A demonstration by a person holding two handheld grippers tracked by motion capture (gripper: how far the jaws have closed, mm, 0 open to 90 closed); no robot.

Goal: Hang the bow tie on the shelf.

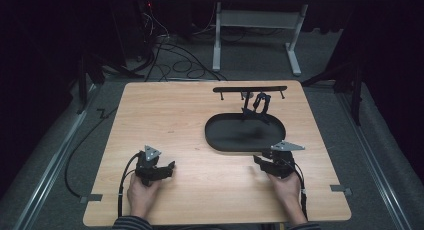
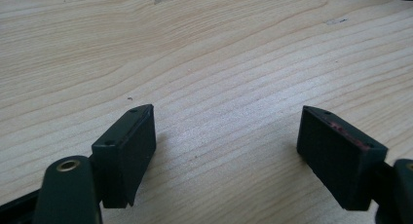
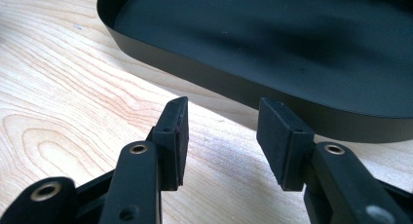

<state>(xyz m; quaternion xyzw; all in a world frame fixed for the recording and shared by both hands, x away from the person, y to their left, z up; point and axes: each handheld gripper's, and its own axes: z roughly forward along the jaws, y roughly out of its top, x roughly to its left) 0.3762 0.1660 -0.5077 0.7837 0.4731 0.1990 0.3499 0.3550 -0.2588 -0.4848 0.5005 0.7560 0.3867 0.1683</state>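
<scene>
A black oval tray (image 1: 207, 132) lies on the right half of the wooden table (image 1: 165, 115), with nothing in it. My right gripper (image 1: 258, 160) rests on the table just in front of the tray's near rim; its jaws stand open and hold nothing. In the right gripper view the gripper (image 3: 223, 104) points at the tray's wall (image 3: 219, 83), a short gap away. My left gripper (image 1: 169, 167) sits at the near left, well apart from the tray. Its jaws (image 2: 226, 114) are spread wide over bare wood.
A small black wiry object (image 1: 258, 105) stands at the tray's far edge, its shape hard to make out. Behind it a low black bar on short legs (image 1: 250, 89) runs along the table's far edge. Cables and a frame lie on the floor beyond.
</scene>
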